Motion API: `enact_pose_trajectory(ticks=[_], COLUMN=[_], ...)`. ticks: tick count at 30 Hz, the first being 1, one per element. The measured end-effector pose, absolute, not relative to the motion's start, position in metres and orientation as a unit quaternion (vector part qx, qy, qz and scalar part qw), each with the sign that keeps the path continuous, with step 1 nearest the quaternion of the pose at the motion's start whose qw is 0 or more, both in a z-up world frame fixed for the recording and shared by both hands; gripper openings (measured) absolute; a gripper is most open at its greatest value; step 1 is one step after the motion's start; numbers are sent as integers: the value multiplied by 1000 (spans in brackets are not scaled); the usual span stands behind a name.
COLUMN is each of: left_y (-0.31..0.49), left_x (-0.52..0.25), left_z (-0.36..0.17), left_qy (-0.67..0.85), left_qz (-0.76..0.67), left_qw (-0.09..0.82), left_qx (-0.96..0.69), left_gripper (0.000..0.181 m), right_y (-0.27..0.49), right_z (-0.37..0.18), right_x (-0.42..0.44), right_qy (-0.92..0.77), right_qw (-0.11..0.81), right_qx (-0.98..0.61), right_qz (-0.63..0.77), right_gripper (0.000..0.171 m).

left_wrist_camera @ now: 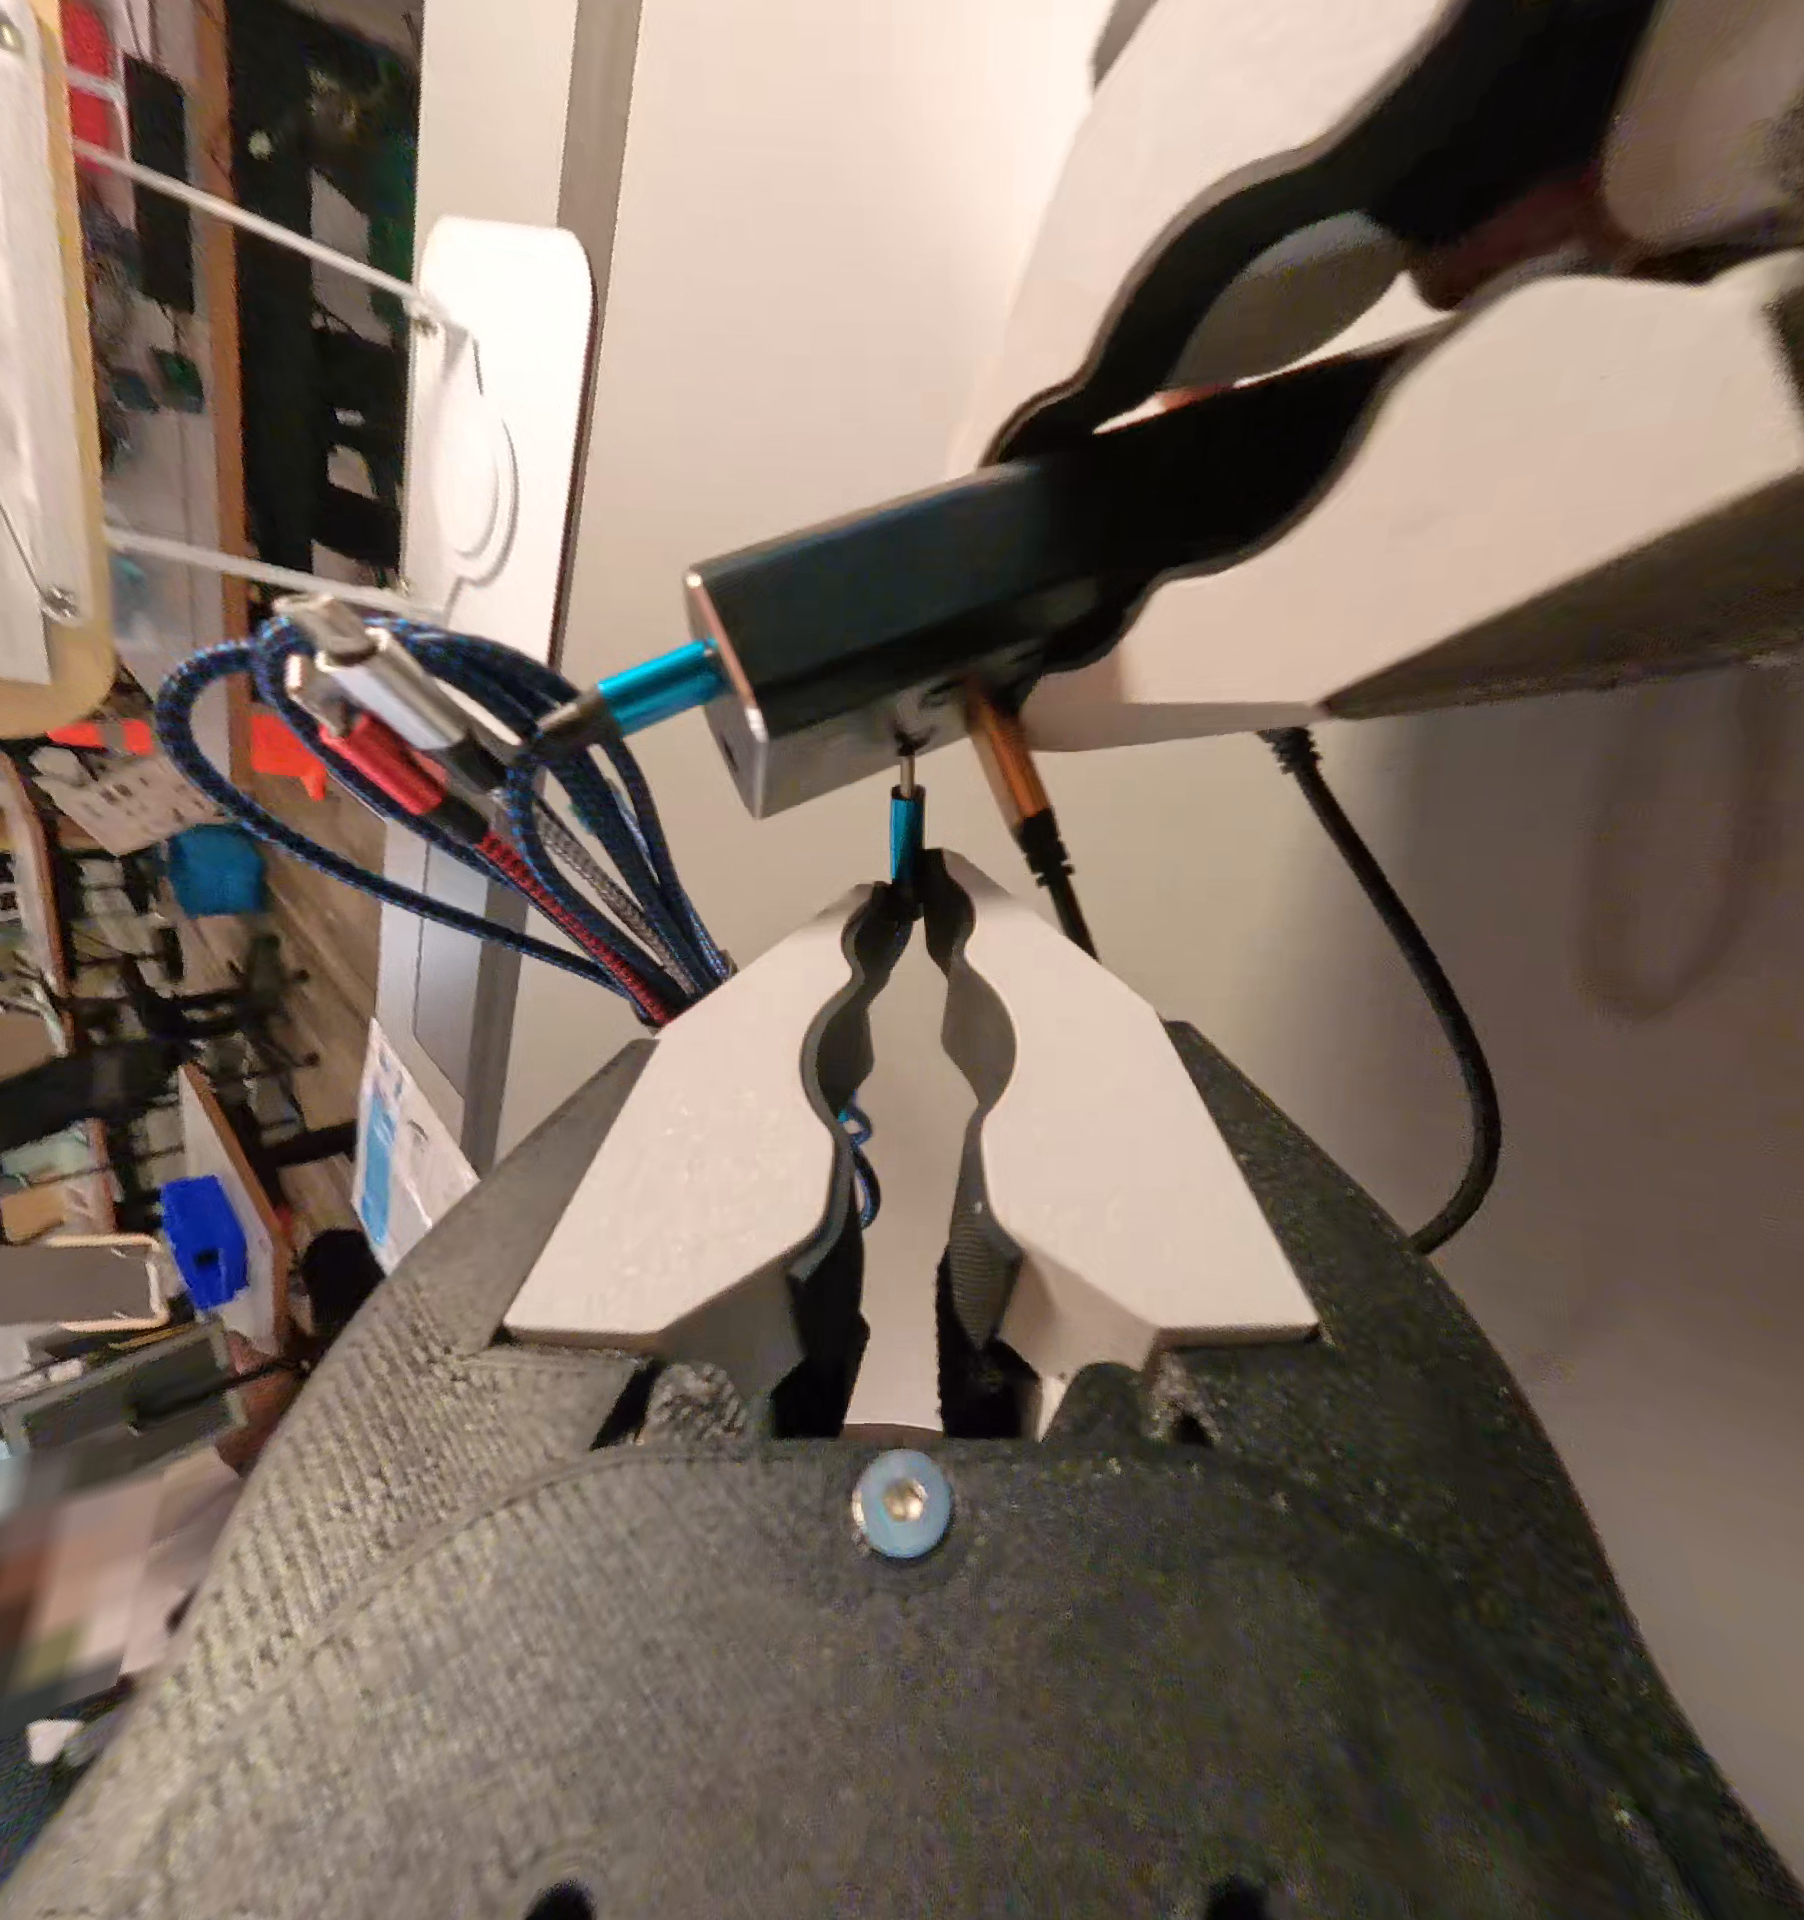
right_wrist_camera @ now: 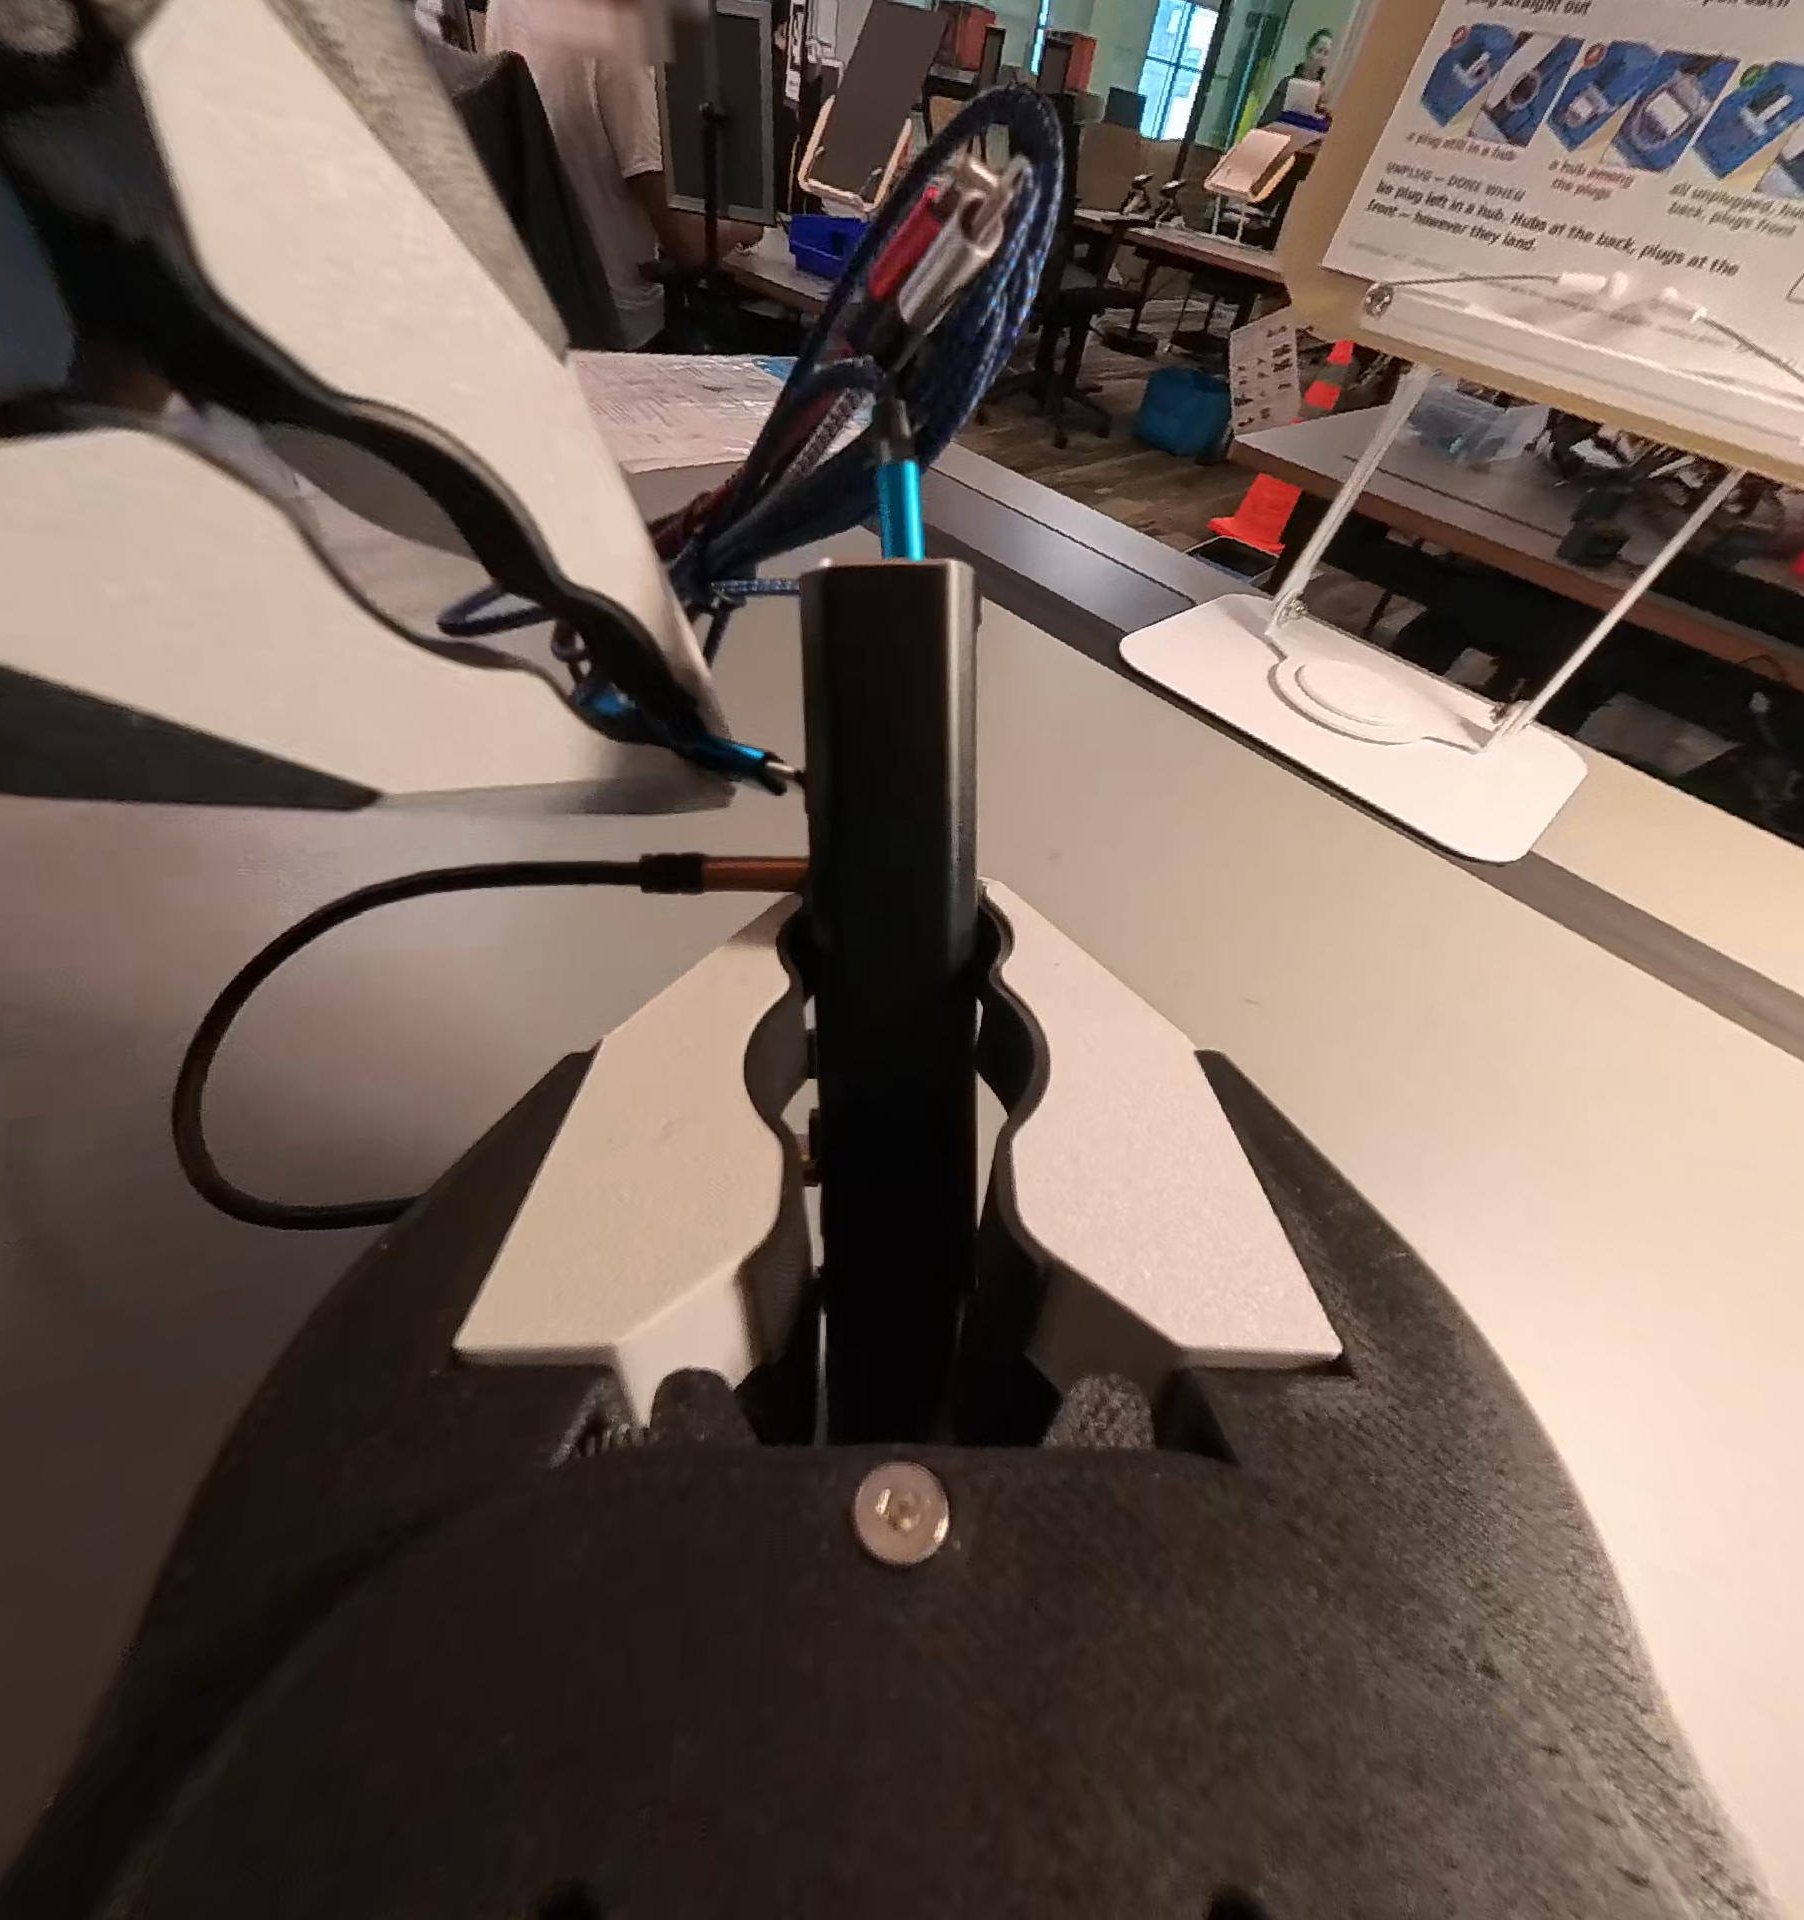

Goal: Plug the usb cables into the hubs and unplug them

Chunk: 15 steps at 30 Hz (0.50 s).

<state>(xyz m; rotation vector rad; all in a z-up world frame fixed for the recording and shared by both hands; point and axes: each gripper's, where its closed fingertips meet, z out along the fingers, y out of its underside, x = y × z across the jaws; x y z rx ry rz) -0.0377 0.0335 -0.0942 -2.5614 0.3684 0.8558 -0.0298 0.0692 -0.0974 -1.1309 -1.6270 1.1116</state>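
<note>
My right gripper (right_wrist_camera: 887,914) is shut on a dark grey hub (right_wrist_camera: 893,831), held off the table; the hub also shows in the left wrist view (left_wrist_camera: 877,623). My left gripper (left_wrist_camera: 913,883) is shut on a small blue plug (left_wrist_camera: 903,826), its metal tip right at a port on the hub's side. It also shows in the right wrist view (right_wrist_camera: 737,756). Another blue plug (left_wrist_camera: 659,686) sits in the hub's end, and a copper plug (left_wrist_camera: 1012,774) on a black cable (left_wrist_camera: 1438,997) sits in its side. Loose braided cables (left_wrist_camera: 410,748) with red and silver plugs hang from my left gripper.
A white stand (right_wrist_camera: 1365,717) carrying an instruction sheet (right_wrist_camera: 1604,135) stands on the pale table (right_wrist_camera: 1397,1091) at the right. Papers (right_wrist_camera: 690,405) lie at the table's far edge. Beyond are other desks, chairs and a person. One gripper's finger ends stand about 4 centimetres off the other's.
</note>
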Motion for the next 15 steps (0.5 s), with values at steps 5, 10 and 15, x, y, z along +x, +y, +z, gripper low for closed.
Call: enact_pose_trajectory(ticks=[5,10,15], left_y=[37,44,52], left_x=[-46,-54,-58], left_z=[-104,-109,-111], left_qy=[96,78,60], left_qz=[266,266,254], left_qw=[206,181,180], left_qx=[-937,-943,-948], left_gripper=[8,8,8], right_y=[73,79,82], right_z=[-102,-108,-112], right_x=[-36,-43,-48], right_qy=[-647,-650,-653], right_qw=[420,402,372], right_qx=[-471,-502,-520], right_qz=[427,406,406], right_gripper=[26,26,26])
